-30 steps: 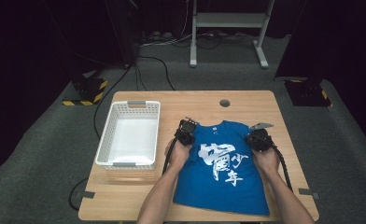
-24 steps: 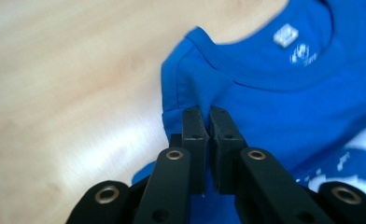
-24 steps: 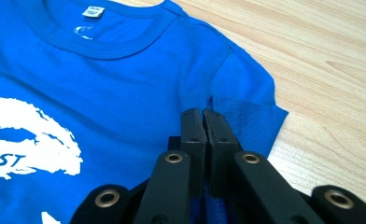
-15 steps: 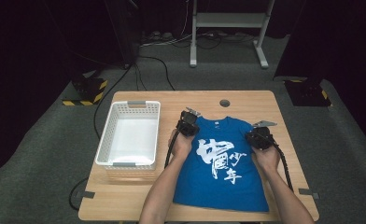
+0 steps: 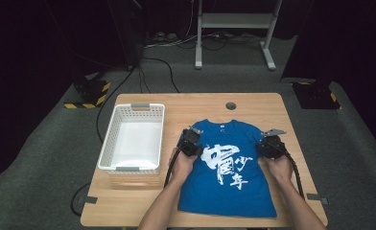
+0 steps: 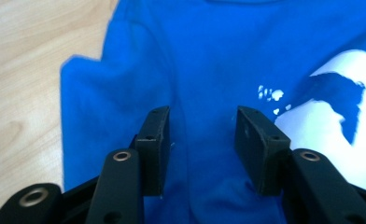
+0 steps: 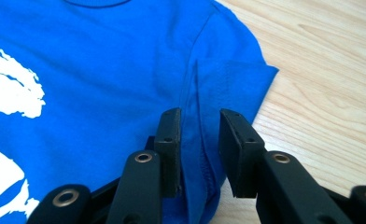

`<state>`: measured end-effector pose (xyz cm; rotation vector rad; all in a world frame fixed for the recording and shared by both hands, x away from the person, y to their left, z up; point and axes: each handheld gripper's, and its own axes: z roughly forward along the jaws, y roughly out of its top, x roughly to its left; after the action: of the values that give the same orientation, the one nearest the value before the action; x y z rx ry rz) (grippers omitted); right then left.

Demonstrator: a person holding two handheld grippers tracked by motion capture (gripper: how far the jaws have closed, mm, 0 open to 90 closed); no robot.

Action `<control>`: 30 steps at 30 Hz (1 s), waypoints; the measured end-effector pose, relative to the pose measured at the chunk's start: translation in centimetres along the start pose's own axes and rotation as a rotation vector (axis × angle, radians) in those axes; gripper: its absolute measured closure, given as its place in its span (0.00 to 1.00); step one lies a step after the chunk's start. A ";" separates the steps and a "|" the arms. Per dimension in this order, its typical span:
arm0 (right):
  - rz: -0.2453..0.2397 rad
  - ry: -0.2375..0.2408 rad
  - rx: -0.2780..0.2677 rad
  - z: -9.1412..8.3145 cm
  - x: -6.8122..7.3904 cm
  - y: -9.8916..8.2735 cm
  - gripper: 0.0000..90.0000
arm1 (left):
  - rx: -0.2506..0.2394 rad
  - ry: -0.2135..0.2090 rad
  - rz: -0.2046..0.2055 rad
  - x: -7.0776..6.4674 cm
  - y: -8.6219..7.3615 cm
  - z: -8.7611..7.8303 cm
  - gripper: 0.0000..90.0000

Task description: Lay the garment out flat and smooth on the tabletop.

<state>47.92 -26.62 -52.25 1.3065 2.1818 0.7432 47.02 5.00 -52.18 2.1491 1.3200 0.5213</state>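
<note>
Now released: left gripper [image 5: 190, 142] and right gripper [image 5: 271, 145], jaws just opening, over left and right sleeves of the flat blue T-shirt [image 5: 227, 172].

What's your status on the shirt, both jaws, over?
Left gripper and right gripper: jaws just opened, apart over cloth, not pinching. Blue T-shirt flat on table, print up. White basket beside it. Nothing in the way.
</note>
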 end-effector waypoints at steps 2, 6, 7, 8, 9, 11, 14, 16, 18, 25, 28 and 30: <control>0.008 0.010 -0.005 0.1 -0.1 0.1 0.77 | -0.009 -0.004 -0.013 -0.1 -0.6 -0.4 0.64; -0.007 0.002 -0.001 0.5 0.0 0.2 0.93 | -0.007 -0.008 -0.017 0.1 -1.1 -0.8 0.68; -0.012 -0.006 0.000 0.5 0.0 0.3 0.96 | -0.001 -0.008 -0.018 0.1 -1.0 -0.8 0.69; -0.010 -0.005 -0.003 0.5 -0.1 0.3 0.98 | 0.004 -0.005 -0.012 0.2 -0.8 -0.7 0.71; -0.010 -0.005 -0.003 0.5 -0.1 0.3 0.98 | 0.004 -0.005 -0.012 0.2 -0.8 -0.7 0.73; -0.008 -0.019 -0.011 0.3 -0.4 0.3 0.99 | 0.019 -0.003 -0.003 0.2 -0.3 -0.5 0.77; 0.026 -0.012 -0.034 -0.3 -1.1 0.2 0.99 | 0.022 -0.007 0.001 0.2 -0.2 -0.5 0.79; 0.059 -0.005 -0.055 -0.7 -1.8 0.1 0.99 | 0.023 -0.011 0.003 0.2 -0.2 -0.5 0.79; 0.073 -0.003 -0.061 -0.9 -2.1 0.0 0.99 | 0.021 -0.007 0.002 0.3 -0.2 -0.4 0.78; 0.155 -0.011 -0.043 -1.0 -3.5 -2.1 0.90 | 0.005 -0.019 -0.007 1.0 0.3 -0.3 0.66; 0.151 -0.001 -0.090 -2.0 -3.2 -2.1 0.86 | -0.012 -0.012 0.014 0.7 0.2 -1.1 0.66; 0.123 0.014 -0.114 -2.7 -2.6 -2.0 0.85 | -0.015 -0.006 0.020 0.6 0.1 -1.2 0.65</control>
<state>45.98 -30.31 -51.30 1.3896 2.0520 0.9134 46.65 5.82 -51.18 2.1515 1.2891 0.5310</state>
